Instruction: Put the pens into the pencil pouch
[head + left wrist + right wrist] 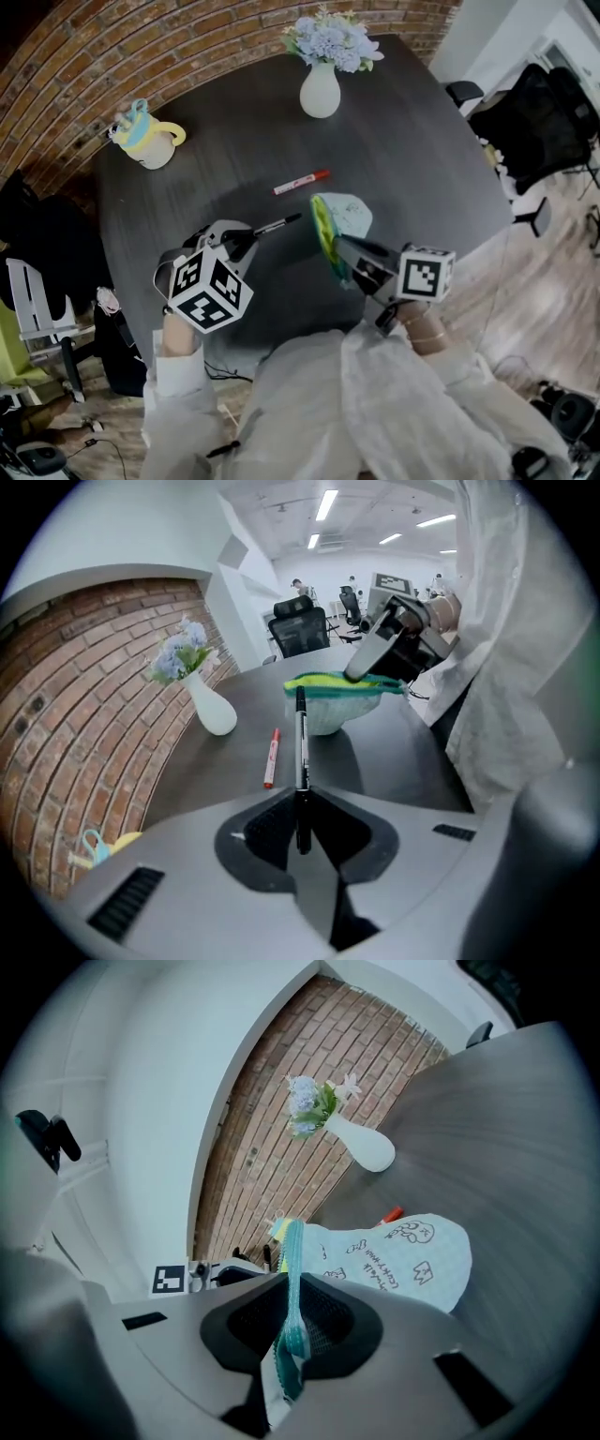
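Left tongs (246, 239) are clenched on a black pen (278, 224), gripping its rear end so that the barrel sticks straight out ahead of the jaws. A pale label strip runs along the pen, but its print is too small to read. The pen's tip points at the open mouth of the pencil pouch (347, 217) and stands close beside it, with a small gap showing in the head view.

Right tongs (345, 251) are clamped on the pouch's teal zip edge, which runs up between the pads in the right gripper view. From there the pale blue body of the pouch spreads out ahead of these tongs, with its yellow-green rim turned toward the left tongs. Dark doodles cover the fabric: small crowns, little faces and a few lines of handwritten-style lettering. The lettering lies at an angle and cannot be read.

A red pen (302, 182) with a white barrel and red cap lies flat on the dark bench (403, 141), ahead of the left tongs and beyond the pouch, apart from both. Its label is illegible. Farther ahead of both tongs stands a white vase (320, 90) of pale blue flowers. A cream mug (155, 141) sits well off to the left of the left tongs. Each pair of tongs carries a cube with black-and-white square markers and no words.
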### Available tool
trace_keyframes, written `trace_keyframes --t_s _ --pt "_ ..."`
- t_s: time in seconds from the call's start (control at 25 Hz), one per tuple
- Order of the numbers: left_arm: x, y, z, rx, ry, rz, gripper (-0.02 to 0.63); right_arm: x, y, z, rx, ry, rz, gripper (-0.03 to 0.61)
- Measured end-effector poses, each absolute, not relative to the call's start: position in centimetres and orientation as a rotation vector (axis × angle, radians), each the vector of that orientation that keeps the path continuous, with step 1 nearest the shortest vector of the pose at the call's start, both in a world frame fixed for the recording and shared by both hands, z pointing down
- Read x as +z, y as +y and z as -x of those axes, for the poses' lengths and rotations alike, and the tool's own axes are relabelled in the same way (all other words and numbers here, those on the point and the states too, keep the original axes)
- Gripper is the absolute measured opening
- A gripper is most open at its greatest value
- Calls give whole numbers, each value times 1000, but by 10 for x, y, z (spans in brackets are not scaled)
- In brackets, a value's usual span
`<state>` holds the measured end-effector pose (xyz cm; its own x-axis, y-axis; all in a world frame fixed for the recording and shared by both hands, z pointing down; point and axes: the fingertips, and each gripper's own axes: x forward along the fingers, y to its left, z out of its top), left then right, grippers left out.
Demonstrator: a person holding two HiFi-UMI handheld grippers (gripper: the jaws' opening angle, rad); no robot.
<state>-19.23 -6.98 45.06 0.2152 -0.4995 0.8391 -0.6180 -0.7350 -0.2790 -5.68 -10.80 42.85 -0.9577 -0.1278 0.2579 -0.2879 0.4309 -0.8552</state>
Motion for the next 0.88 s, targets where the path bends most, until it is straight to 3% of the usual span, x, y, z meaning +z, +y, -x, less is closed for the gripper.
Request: trace_keyframes --t_s 0.44,0.88 --pt "426 -61 138 1727 -788 -2431 48 428 -104 54 1385 -2536 -449 34" --pt "442 -60 143 1891 -668 -2295 47 423 -109 44 1371 -2560 -489 34"
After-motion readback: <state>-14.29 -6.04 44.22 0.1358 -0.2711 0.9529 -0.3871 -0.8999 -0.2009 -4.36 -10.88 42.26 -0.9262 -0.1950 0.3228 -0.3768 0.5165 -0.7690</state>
